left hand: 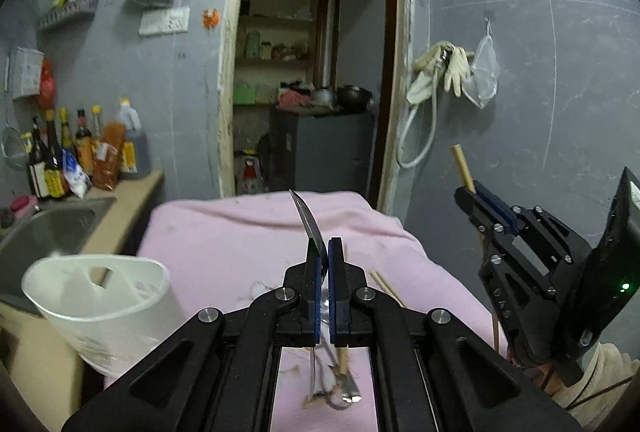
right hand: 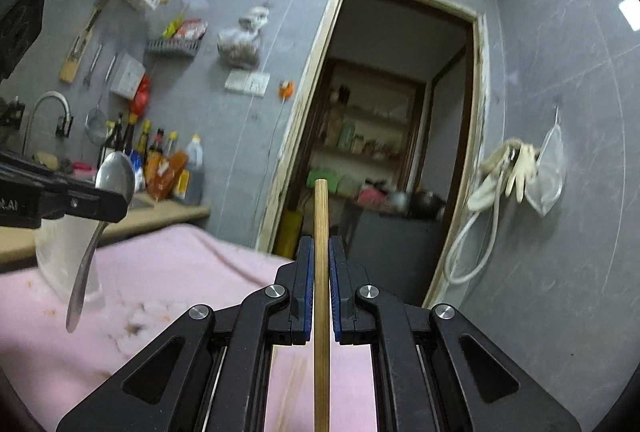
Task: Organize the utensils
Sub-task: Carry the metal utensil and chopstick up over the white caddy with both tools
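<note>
The left tongs (left hand: 324, 252) are clamped on a metal spoon (left hand: 308, 222), bowl up and handle hanging down. The right tongs (right hand: 321, 252) pinch a wooden chopstick (right hand: 321, 216) upright. The white utensil holder (left hand: 100, 296) stands at the near-left corner of the pink-covered desk (left hand: 224, 232), left of both tongs (the left is nearer), so each long axis probably needs tipping over its mouth.
</note>
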`<state>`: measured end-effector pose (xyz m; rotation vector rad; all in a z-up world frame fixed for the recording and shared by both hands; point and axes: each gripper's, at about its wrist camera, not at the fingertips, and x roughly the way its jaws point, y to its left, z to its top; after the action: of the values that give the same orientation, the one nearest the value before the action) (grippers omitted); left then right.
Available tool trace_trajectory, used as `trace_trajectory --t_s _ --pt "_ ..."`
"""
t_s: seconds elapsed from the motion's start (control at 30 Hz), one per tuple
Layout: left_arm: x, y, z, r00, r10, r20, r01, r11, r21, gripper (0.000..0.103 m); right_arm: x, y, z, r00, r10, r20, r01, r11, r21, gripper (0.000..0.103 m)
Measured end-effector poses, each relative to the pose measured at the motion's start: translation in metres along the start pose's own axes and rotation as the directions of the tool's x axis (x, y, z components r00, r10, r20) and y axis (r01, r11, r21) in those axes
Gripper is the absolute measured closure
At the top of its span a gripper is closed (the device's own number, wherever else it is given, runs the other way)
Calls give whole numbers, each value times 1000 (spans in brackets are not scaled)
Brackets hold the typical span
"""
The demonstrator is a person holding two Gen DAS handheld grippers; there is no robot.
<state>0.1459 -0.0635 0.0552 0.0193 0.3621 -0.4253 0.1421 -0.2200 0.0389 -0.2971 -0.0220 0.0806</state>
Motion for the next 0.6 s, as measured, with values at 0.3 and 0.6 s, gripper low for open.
trace_trajectory --t_s 0.3,0.6 --pt "-54 63 30 986 124 115 -118 991 -59 102 8 29 61 980 129 150 -148 981 122 98" --pt "-88 152 51 946 287 151 -259 949 -179 102 49 81 130 873 387 298 -467 839 279 98"
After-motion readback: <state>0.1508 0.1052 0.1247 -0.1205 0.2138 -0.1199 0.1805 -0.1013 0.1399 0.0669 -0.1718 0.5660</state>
